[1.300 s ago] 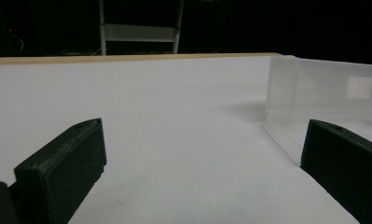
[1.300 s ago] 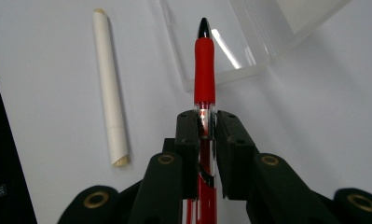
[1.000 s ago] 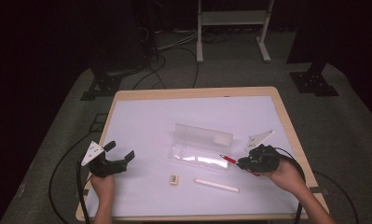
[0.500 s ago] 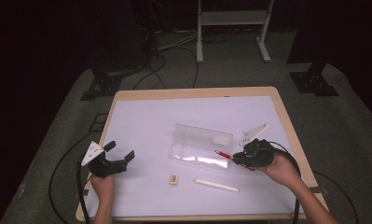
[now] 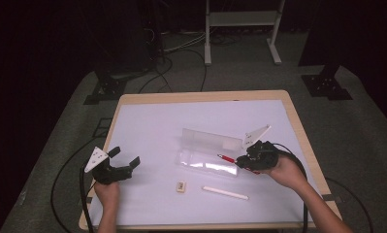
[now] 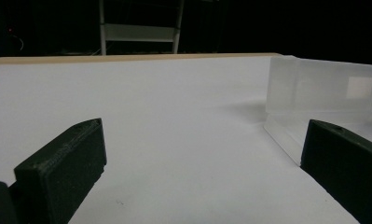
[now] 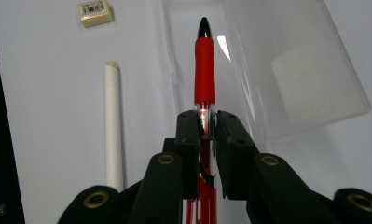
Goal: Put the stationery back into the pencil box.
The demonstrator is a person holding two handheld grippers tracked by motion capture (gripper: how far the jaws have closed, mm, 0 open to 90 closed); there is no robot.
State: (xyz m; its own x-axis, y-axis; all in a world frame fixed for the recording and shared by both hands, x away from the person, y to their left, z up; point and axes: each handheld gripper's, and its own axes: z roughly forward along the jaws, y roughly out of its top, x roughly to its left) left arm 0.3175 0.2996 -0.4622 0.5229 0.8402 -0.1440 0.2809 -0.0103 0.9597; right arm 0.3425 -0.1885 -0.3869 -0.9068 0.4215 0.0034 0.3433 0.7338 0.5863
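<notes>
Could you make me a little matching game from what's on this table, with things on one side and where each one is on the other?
Things:
1. red pen
2. eraser
3. white stick
4. clear case

Places:
A. lying open mid-table
B. clamped in the right gripper
C. small block nearer the left gripper
D. lying flat near the front edge, right of the eraser

Pairs: 1-B, 2-C, 3-D, 4-A
</notes>
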